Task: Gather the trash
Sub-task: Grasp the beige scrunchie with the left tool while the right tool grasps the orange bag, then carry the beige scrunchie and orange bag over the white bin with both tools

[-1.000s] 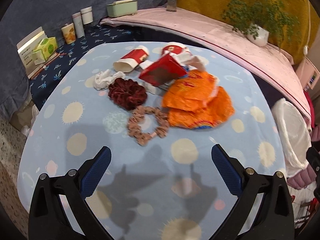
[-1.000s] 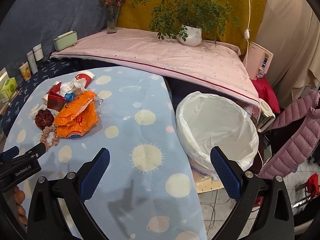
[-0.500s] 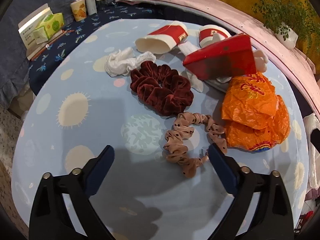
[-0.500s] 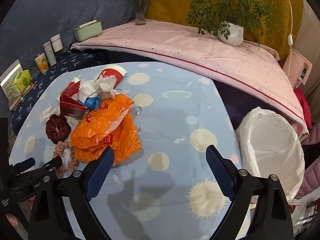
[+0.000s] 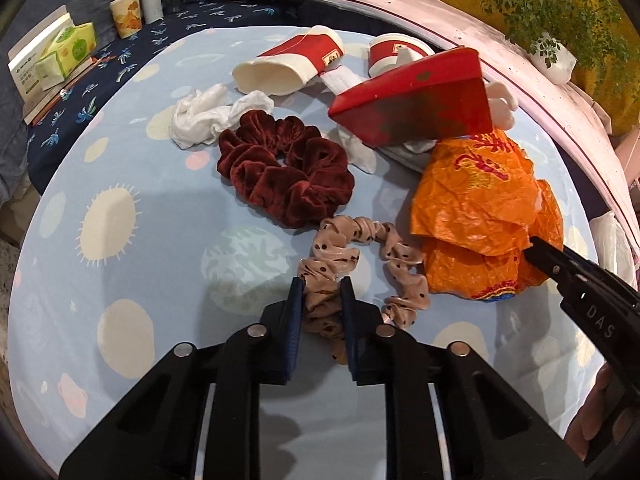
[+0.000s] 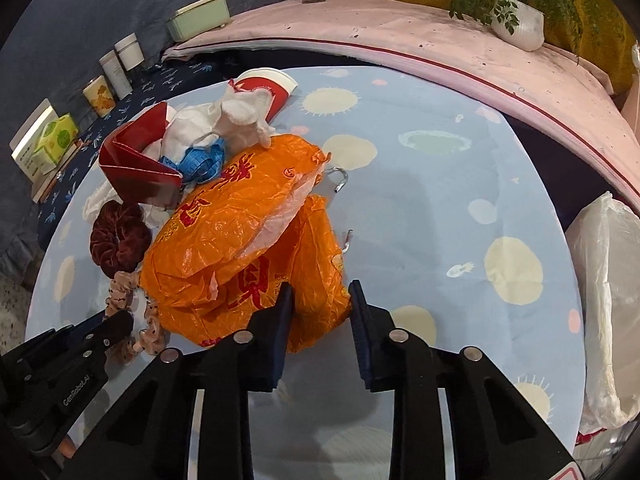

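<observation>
left claw (image 5: 322,292) pinching dotted scrunchie (image 5: 356,268), seemingly flat

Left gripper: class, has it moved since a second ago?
Yes. The left gripper advanced toward the pile and closed on the polka-dot scrunchie, judged against the tablecloth pattern.

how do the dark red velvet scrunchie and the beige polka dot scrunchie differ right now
The dark red velvet scrunchie is plush, thick and bunched into a compact ring; the beige polka dot scrunchie is thin, shiny and stretched into a loose open loop. The red one lies free on the cloth, while the beige one is pinched in the left claw. The red one is plain, the beige one dotted. Both are ruffled fabric hair ties beside the orange plastic bag.
</observation>
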`<act>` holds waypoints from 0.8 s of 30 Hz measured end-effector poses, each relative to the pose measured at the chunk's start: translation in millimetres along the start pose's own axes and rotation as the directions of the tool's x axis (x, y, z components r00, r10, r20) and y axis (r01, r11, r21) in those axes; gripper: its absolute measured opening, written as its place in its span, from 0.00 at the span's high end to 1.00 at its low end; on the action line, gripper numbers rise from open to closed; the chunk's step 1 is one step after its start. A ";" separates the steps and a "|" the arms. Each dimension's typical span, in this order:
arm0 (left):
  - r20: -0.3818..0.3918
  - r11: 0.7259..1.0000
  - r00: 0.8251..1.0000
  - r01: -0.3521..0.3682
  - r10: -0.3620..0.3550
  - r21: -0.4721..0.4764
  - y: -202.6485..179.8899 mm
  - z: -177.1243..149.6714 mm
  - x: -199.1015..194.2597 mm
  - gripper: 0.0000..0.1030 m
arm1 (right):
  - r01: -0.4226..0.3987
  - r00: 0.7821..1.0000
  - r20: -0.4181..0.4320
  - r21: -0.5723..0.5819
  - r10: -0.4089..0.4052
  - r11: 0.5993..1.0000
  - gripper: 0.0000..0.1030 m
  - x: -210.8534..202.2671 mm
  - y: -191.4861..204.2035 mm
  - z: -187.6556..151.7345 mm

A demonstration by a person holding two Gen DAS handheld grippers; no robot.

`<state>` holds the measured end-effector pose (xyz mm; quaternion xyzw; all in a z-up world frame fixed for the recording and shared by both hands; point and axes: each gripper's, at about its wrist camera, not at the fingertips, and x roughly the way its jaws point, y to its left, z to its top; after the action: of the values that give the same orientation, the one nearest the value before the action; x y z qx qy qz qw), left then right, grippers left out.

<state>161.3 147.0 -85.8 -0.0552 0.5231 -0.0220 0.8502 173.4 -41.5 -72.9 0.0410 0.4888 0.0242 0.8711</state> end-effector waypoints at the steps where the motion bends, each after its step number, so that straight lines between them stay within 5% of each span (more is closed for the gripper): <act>1: 0.001 1.000 1.000 0.000 0.000 -0.001 -1.8 -0.7 -1.3 0.87 | -0.009 1.000 0.000 -0.004 0.009 1.000 0.85 -2.7 0.3 -1.1; 9: 0.035 1.000 0.999 0.014 -0.015 0.021 -20.6 -4.9 -28.7 0.88 | -0.010 0.997 0.073 0.000 0.010 1.000 0.89 -48.2 -9.1 -6.4; 24: 0.121 0.972 0.980 0.134 -0.159 0.193 -114.7 -10.4 -93.0 0.88 | 0.127 0.962 0.227 0.118 -0.151 0.985 0.90 -149.7 -84.0 -13.3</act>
<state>112.3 41.2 5.4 -0.0165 0.4543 -0.1291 0.8813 84.3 -136.8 39.3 0.0535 0.3846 -0.0672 0.9191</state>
